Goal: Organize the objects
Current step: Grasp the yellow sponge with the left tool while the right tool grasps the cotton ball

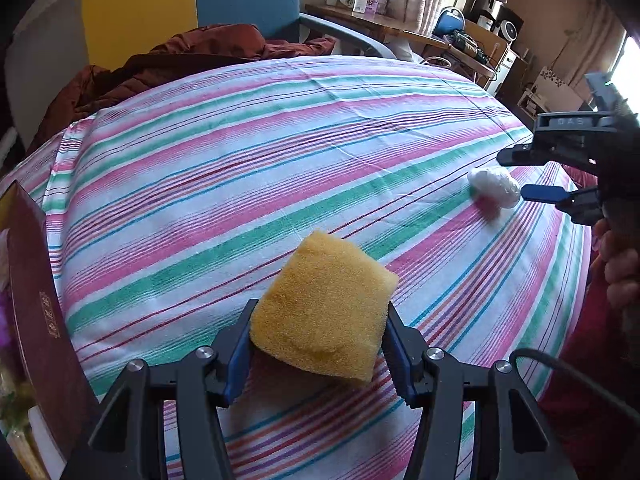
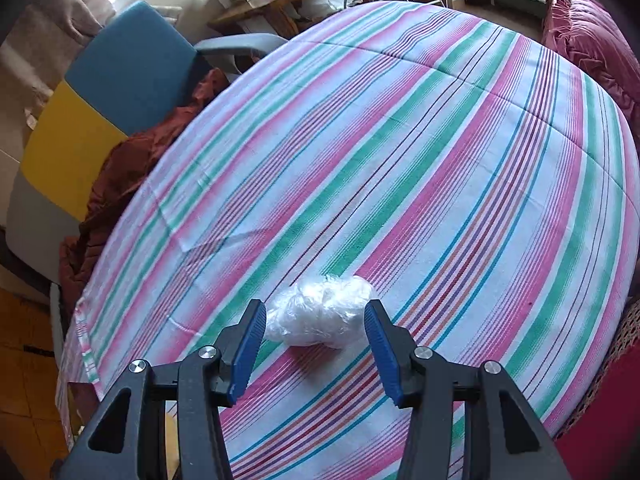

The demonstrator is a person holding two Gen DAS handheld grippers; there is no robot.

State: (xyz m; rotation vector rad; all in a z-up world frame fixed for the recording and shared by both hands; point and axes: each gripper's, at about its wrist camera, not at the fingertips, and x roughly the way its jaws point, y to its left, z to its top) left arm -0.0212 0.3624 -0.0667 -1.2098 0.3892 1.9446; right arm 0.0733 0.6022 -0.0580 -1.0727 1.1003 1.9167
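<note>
Box [image 1: 36,300]: dark red, at the far left edge of the left wrist view, its long side running along the border of the striped cloth.
Cloth [image 1: 248,168]: pink, green, blue and white stripes, spread over the tabletop; it fills most of both views.
Jacket [image 1: 172,56]: rust-brown, heaped at the far left edge of the cloth, against the chair.
Chair [image 2: 124,80]: blue and yellow back with a grey armrest, just beyond the jacket.
Left claw [image 1: 320,344]: closed on the sponge, one blue pad pressed against each side.
Sponge [image 1: 324,312]: yellow, coarse-pored, roughly square; gripped between the left claw's pads, tilted, its lower corner casting a shadow on the cloth beneath. Whether that corner touches the cloth cannot be told.
Wad [image 2: 320,316]: crumpled clear-white plastic film, lying on the cloth well to the right of the sponge.
Right claw [image 2: 316,340]: pointed down at the wad, jaws apart. The wad sits between the blue pads and just ahead of them; a gap shows on each side, so nothing is gripped. In the left wrist view this claw [image 1: 510,176] enters from the right edge, its fingertips on either side of the wad [image 1: 494,188].
Hand [image 1: 618,268]: at the right edge of the left wrist view, below the right claw's body.
Quilt [image 2: 592,36]: pink, bunched beyond the cloth's far right edge.
</note>
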